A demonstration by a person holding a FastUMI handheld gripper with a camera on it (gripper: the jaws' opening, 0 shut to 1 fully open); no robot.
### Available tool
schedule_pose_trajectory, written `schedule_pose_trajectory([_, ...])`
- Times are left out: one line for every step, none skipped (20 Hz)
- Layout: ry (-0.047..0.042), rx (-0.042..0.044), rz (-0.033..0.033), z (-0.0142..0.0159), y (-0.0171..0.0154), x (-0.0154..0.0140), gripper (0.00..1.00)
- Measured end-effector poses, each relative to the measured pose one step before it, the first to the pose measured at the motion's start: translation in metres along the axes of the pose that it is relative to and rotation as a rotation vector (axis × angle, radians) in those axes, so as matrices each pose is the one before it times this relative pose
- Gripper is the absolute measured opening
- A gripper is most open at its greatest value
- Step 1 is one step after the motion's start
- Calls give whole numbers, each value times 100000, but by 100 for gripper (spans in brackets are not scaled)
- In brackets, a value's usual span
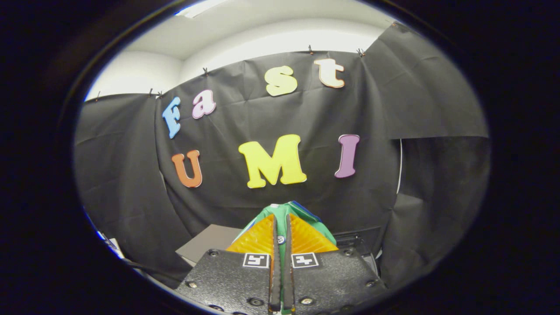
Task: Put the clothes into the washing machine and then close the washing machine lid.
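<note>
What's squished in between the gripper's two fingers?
In the gripper view, a green cloth with a small button sits pinched between the nearly closed fingers of the gripper, bunching up just past their tips.

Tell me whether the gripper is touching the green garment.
Touching. The gripper view shows the gripper closed on the green garment, cloth pinched between both fingers.

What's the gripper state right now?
Gripper: closed on the green cloth, which is pinched between both fingers and held up in front of the booth wall.
</note>
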State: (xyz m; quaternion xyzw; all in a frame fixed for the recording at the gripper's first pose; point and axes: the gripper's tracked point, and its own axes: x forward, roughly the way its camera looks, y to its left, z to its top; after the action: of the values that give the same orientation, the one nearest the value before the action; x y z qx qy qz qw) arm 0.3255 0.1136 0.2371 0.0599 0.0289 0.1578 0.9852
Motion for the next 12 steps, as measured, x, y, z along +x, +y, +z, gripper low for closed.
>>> schedule_pose_trajectory([98,-203,-256,354,-1363,745,6])
schedule_pose_trajectory([-131,-334,-45,325,-1079,797,6])
schedule_pose_trajectory([0,-588,-374,349,-1156,874,6])
schedule_pose_trajectory([-33,-20,-466,249,-1160,864,6])
schedule_pose_trajectory([120,489,-222,141,-990,871,6])
schedule_pose_trajectory([304,471,-317,56,-964,1005,6])
schedule_pose_trajectory([546,281,-442,-10,-812,872,6])
schedule_pose_trajectory([816,196,-199,-216,-929,990,6])
schedule_pose_trajectory([552,-398,-199,-373,-843,1065,6])
schedule_pose_trajectory([762,-594,-380,-344,-869,941,6])
schedule_pose_trajectory([481,-196,-102,-503,-659,738,6])
schedule_pose_trajectory([1588,981,-19,-738,-658,981,6])
